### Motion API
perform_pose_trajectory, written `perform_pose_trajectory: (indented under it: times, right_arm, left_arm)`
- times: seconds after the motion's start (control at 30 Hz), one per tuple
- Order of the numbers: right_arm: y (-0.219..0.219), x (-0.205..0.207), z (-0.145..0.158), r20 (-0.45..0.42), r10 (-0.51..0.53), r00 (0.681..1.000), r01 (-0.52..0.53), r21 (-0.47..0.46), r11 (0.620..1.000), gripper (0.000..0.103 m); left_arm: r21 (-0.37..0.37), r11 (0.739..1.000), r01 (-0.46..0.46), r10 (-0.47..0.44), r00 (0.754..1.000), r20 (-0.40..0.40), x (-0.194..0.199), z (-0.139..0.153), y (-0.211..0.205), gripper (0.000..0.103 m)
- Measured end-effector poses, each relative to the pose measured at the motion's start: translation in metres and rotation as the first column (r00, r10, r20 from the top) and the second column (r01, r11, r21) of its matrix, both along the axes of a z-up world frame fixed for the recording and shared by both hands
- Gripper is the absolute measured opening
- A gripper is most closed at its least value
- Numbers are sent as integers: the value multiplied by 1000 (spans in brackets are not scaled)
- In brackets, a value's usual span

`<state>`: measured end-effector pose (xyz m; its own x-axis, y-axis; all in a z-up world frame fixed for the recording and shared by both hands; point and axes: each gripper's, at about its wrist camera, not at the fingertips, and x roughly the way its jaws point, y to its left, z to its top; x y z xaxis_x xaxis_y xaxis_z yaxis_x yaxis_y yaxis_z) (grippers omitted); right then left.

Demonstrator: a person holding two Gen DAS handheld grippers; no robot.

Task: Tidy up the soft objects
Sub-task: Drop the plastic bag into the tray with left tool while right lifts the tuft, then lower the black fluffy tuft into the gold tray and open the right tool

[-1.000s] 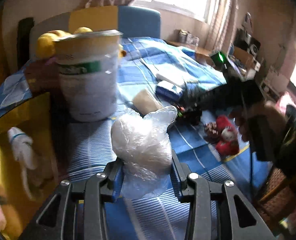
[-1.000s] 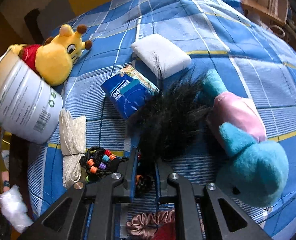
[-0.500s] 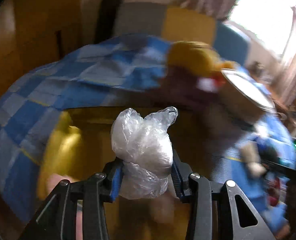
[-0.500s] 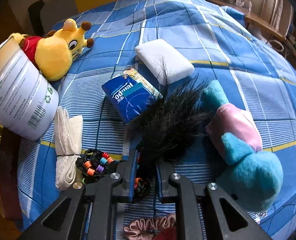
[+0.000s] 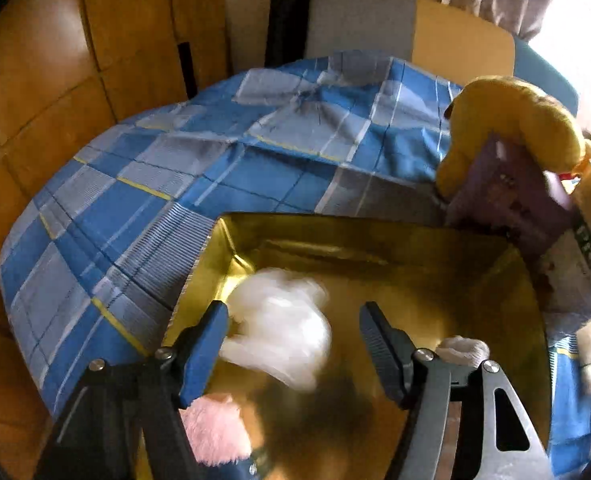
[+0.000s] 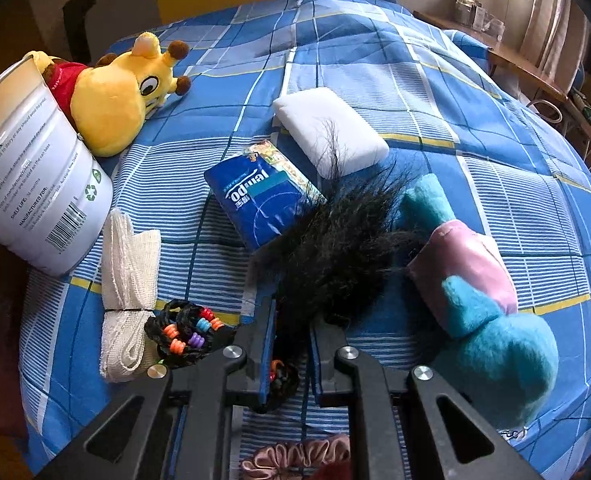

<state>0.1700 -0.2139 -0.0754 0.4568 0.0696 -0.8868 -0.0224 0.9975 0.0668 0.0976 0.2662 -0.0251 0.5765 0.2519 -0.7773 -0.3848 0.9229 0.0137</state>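
Observation:
In the left wrist view my left gripper (image 5: pixel 295 340) is open above a gold box (image 5: pixel 375 248). A white plastic-wrapped bundle (image 5: pixel 283 328), blurred, is loose between the fingers inside the box. A pink plush (image 5: pixel 215 432) and a small white plush (image 5: pixel 461 350) lie in the box too. In the right wrist view my right gripper (image 6: pixel 291 344) is shut on a black furry tuft (image 6: pixel 335 240), just above the blue checked bed. A turquoise and pink plush (image 6: pixel 479 304), a yellow giraffe plush (image 6: pixel 123 100), a gauze roll (image 6: pixel 129 284) and a beaded black band (image 6: pixel 187 328) lie around it.
A white tin can (image 6: pixel 31 176) stands at the bed's left edge beside the giraffe. A blue tissue pack (image 6: pixel 261 196) and a white pad (image 6: pixel 329 132) lie mid-bed. A pink scrunchie (image 6: pixel 295 456) lies under the right gripper. Wooden wall panels (image 5: pixel 75 80) stand behind the gold box.
My left gripper swung left from the bed to over the gold box, opened and let go of the white bundle. My right gripper kept hold of the black tuft and rose slightly.

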Motion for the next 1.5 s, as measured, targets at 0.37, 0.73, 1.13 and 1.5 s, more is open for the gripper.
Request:
perform_pose_trajectory:
  times: [0.37,0.73,1.13,1.5]
  right_arm:
    - [-5,1,0,-2,-25,1000,26,31,999,13]
    - [0,9,12,14,-63,998,62,37,997,5]
    - [19,47,82,127,-78,989,79,-8,997,4]
    - [94,104,192,337,-23,941,29,-13,999,4]
  left_arm:
    - [4,996,92,-91,984,153,-59,41,-44,82]
    - [22,990,141,-143,980,142,-87,38,-64,83]
    - [-17,988,156,-151,978,146,-103,33,-59,83]
    - [-32,988,151,-144,976,162,-111,37,-53,83]
